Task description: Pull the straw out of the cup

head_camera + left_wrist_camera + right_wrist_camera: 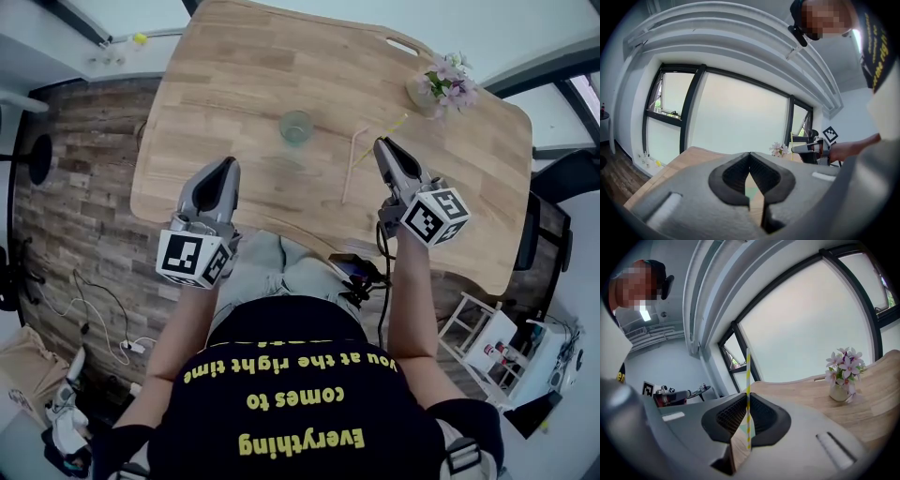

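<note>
While right gripper (746, 398) pinches straw (748, 373) (yellow-striped) — clear of cup (295, 126), left gripper (750, 157) closed, empty.

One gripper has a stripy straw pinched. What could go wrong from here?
The right gripper pinches the thin striped straw, which might slip or bend. Set down carelessly, it could nudge the other straw lying on the table, or roll toward the flower vase.

Table (234, 75): pale wood, visible grain, satin-matt.
Cup (295, 126): translucent green, glossy.
Striped straw (748, 380): matt, paper-like.
Left gripper (750, 157), right gripper (746, 398): grey matt plastic shells; pads (731, 416) black, ribbed, rubbery.
Floor (84, 187), 9 o'clock of table: rough weathered planks.
</note>
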A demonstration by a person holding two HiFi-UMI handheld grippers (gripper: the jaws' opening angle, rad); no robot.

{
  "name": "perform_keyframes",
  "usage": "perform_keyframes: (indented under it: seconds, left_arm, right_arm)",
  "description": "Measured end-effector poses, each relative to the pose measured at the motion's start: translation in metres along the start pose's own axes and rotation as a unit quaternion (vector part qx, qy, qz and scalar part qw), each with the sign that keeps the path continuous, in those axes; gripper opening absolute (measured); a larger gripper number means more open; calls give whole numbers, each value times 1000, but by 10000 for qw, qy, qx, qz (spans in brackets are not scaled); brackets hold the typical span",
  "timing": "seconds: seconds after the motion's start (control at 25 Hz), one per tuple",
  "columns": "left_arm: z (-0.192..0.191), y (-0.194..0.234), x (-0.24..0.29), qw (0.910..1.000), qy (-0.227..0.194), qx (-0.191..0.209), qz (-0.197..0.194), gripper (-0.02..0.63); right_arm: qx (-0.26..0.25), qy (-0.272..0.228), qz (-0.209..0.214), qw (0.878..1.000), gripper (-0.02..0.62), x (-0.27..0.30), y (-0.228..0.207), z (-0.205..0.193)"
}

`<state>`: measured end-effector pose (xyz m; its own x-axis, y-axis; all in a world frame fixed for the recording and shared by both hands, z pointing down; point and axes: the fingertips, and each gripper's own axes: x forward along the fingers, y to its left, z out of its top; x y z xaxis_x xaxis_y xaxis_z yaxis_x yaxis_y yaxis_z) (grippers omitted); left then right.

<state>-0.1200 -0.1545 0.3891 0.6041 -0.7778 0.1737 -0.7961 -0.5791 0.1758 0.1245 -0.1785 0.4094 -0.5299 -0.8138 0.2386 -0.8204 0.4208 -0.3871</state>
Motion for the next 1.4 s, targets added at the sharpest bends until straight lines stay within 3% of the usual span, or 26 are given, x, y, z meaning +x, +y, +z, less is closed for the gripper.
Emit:
perform_keyframes:
  seconds: [1.4]
  left_arm:
    - [-47,34,7,9983,433,-265,275,0]
  right_arm:
    - [648,1377,87,9883,32,54,-24,-123]
